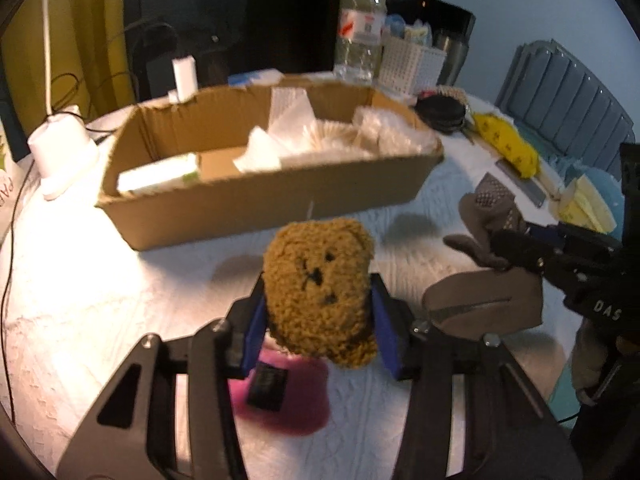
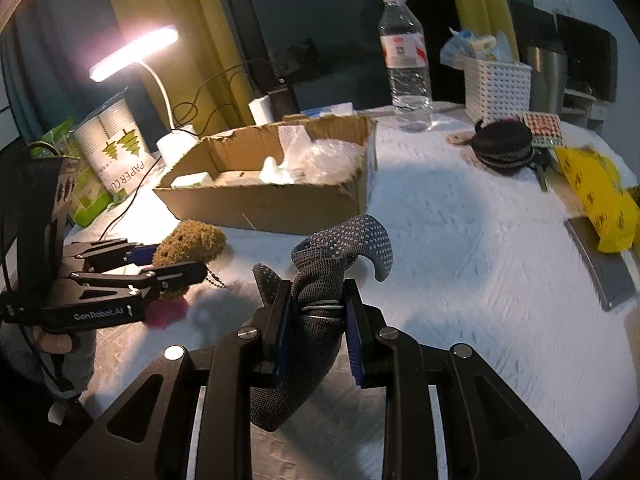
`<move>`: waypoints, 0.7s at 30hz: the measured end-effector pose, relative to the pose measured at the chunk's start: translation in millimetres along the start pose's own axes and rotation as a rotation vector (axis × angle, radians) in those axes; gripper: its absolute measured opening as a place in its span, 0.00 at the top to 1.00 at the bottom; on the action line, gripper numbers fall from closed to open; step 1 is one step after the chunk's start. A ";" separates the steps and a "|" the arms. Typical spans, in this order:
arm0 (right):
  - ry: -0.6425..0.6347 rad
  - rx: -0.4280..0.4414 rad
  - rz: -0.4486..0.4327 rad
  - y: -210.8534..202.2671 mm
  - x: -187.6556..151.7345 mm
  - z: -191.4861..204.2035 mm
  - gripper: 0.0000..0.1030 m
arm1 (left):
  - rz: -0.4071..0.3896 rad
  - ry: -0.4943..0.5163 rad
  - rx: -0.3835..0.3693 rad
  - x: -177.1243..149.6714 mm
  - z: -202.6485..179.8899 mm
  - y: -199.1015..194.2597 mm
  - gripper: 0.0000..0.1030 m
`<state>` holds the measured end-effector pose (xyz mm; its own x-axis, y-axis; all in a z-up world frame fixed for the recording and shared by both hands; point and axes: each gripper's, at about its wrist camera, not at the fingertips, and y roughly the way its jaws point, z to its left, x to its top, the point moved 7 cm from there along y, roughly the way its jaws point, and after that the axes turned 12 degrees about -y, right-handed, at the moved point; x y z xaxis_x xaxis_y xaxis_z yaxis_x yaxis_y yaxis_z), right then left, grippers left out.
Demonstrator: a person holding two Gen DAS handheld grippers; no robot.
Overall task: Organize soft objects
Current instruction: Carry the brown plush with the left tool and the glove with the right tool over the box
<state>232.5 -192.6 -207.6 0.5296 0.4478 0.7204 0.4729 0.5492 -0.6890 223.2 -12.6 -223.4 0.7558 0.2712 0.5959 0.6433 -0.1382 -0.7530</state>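
Two soft things are in your grip, both lifted off the desk (image 2: 460, 240) just in front of the box (image 1: 260, 196), presumably so each can be carried to its place. Your left hand-held gripper (image 1: 318, 304) pinches the plush bear (image 1: 318, 280) at its sides, face toward the camera, a pink piece hanging below. Your right hand-held gripper (image 2: 318, 316) squeezes the dotted glove (image 2: 332, 272) at its middle, so the fingers droop forward. Both point toward the box, the left beside the right. The box looks like the likely drop spot.
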 end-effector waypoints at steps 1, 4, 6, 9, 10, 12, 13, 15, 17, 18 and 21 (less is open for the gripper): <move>-0.007 0.001 -0.003 -0.3 3.0 2.2 0.75 | -0.011 -0.003 -0.002 3.2 1.9 -4.4 0.54; -0.029 0.002 -0.011 -0.4 13.8 8.5 0.75 | -0.043 -0.015 -0.004 12.1 10.8 -16.3 0.54; -0.043 0.003 -0.017 0.0 21.9 12.7 0.75 | -0.065 -0.026 -0.003 18.5 16.9 -23.9 0.54; -0.065 0.002 -0.030 0.3 34.4 18.7 0.75 | -0.097 -0.040 0.000 29.4 27.7 -35.2 0.54; -0.073 0.002 -0.035 0.6 39.2 20.6 0.75 | -0.107 -0.045 0.001 32.7 31.5 -38.8 0.54; -0.088 0.002 -0.043 1.4 48.6 24.1 0.75 | -0.127 -0.050 0.001 39.3 37.9 -45.5 0.54; -0.094 0.001 -0.048 1.8 52.6 25.5 0.75 | -0.138 -0.050 0.001 43.0 40.9 -49.1 0.54; -0.105 0.003 -0.056 3.5 62.3 28.5 0.75 | -0.161 -0.049 0.002 51.3 46.1 -55.8 0.54; -0.117 0.002 -0.064 5.4 71.4 31.4 0.75 | -0.180 -0.048 0.003 58.2 50.4 -61.7 0.54; -0.124 0.003 -0.069 6.2 76.6 33.4 0.75 | -0.190 -0.047 0.004 61.5 52.7 -65.2 0.54; -0.141 0.003 -0.081 9.4 89.4 38.7 0.75 | -0.222 -0.044 0.005 74.6 58.5 -73.3 0.54</move>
<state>257.1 -120.1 -146.7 0.3857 0.4965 0.7776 0.5076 0.5897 -0.6282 225.3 73.5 -140.0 0.5898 0.3358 0.7345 0.7925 -0.0657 -0.6063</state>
